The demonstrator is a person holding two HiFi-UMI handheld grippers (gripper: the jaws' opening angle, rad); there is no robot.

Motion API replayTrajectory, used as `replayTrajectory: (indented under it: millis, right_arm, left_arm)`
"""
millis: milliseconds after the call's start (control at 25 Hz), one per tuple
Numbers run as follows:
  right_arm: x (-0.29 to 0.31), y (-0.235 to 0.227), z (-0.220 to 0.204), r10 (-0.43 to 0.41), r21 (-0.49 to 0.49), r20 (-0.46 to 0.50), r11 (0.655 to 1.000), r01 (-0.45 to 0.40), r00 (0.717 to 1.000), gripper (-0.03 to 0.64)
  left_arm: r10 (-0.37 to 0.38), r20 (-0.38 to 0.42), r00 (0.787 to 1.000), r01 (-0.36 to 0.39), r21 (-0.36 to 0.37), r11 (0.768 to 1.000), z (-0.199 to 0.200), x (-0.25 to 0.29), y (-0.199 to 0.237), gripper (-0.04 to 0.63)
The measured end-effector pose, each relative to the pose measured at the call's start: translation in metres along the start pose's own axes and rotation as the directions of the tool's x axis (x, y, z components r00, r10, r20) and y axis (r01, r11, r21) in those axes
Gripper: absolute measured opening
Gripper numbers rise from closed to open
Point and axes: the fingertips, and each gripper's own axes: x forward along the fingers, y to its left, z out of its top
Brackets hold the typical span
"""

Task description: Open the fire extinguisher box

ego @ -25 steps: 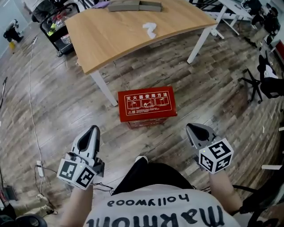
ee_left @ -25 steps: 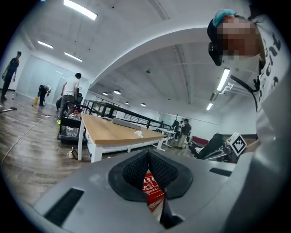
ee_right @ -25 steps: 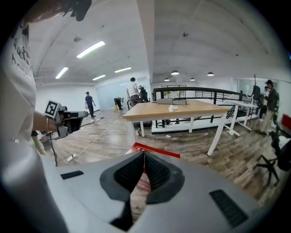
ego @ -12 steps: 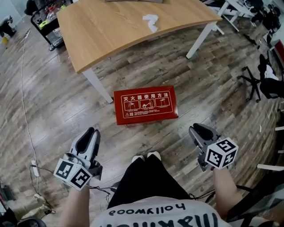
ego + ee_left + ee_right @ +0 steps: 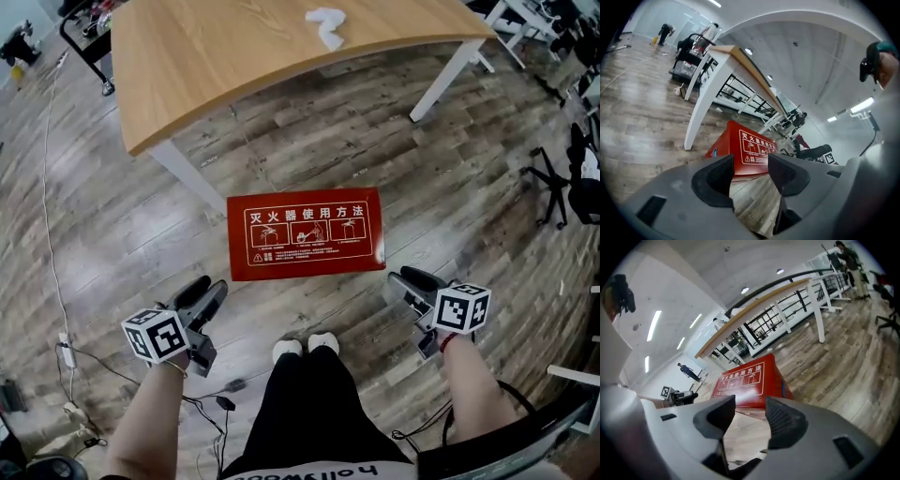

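Observation:
The red fire extinguisher box (image 5: 306, 233) stands on the wooden floor with its lid down; white instruction pictures are printed on top. It also shows ahead in the left gripper view (image 5: 747, 149) and in the right gripper view (image 5: 747, 380). My left gripper (image 5: 212, 292) hovers at the box's near left corner, a little short of it. Its jaws are opening with nothing between them. My right gripper (image 5: 401, 284) hangs at the near right corner, jaws likewise opening and empty. Neither touches the box.
A wooden table (image 5: 216, 56) on white legs (image 5: 173, 167) stands just beyond the box, a white cloth (image 5: 327, 23) on it. Cables (image 5: 70, 352) trail over the floor at left. Office chairs (image 5: 572, 173) stand at right. The person's feet (image 5: 305, 346) are just behind the box.
The view has closed in on the box, which now looks larger and nearer. Both grippers moved forward toward its near corners, and their jaws went from shut to apart.

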Motion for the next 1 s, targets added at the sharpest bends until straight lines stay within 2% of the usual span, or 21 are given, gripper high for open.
replayTrajectory:
  millis: [120, 200, 280, 400, 560, 680, 800, 920, 1000]
  right_arm:
    - [0.026, -0.027, -0.013, 0.014, 0.049, -0.052, 0.999, -0.012, 0.999, 0.186]
    - [0.040, -0.038, -0.019, 0.030, 0.069, -0.082, 0.997, -0.024, 0.996, 0.196]
    - [0.050, -0.045, -0.020, 0.048, 0.082, -0.095, 0.996, -0.040, 0.994, 0.223]
    - [0.060, -0.053, -0.016, 0.074, 0.091, -0.095, 0.994, -0.065, 0.993, 0.230]
    - [0.070, -0.056, -0.005, 0.150, 0.176, -0.053, 0.975, -0.139, 0.987, 0.230]
    - [0.076, -0.057, -0.001, 0.183, 0.235, -0.020, 0.957, -0.173, 0.983, 0.230]
    - [0.083, -0.048, 0.000, 0.243, 0.297, 0.003, 0.926, -0.233, 0.970, 0.229]
    - [0.080, -0.047, -0.001, 0.231, 0.292, -0.024, 0.932, -0.214, 0.973, 0.229]
    - [0.074, -0.039, 0.003, 0.264, 0.302, -0.019, 0.921, -0.246, 0.964, 0.229]
  left_arm:
    - [0.029, -0.024, 0.999, -0.030, -0.054, 0.998, -0.011, 0.028, 0.021, 0.205]
    - [0.061, -0.023, 0.998, -0.063, -0.065, 0.996, -0.010, 0.038, 0.036, 0.259]
    - [0.062, -0.027, 0.998, -0.065, -0.093, 0.994, -0.007, 0.045, 0.045, 0.296]
    - [0.001, -0.067, 0.998, -0.011, -0.149, 0.989, -0.005, 0.058, 0.048, 0.301]
    - [-0.074, -0.145, 0.987, 0.043, -0.207, 0.977, -0.011, 0.076, 0.042, 0.301]
    - [-0.086, -0.171, 0.982, 0.052, -0.195, 0.979, -0.014, 0.088, 0.040, 0.302]
    - [-0.092, -0.162, 0.983, 0.063, -0.173, 0.983, -0.013, 0.094, 0.038, 0.302]
    - [-0.056, -0.160, 0.986, 0.030, -0.164, 0.986, -0.014, 0.089, 0.040, 0.302]
    - [-0.071, -0.157, 0.985, 0.047, -0.152, 0.987, -0.013, 0.084, 0.036, 0.302]
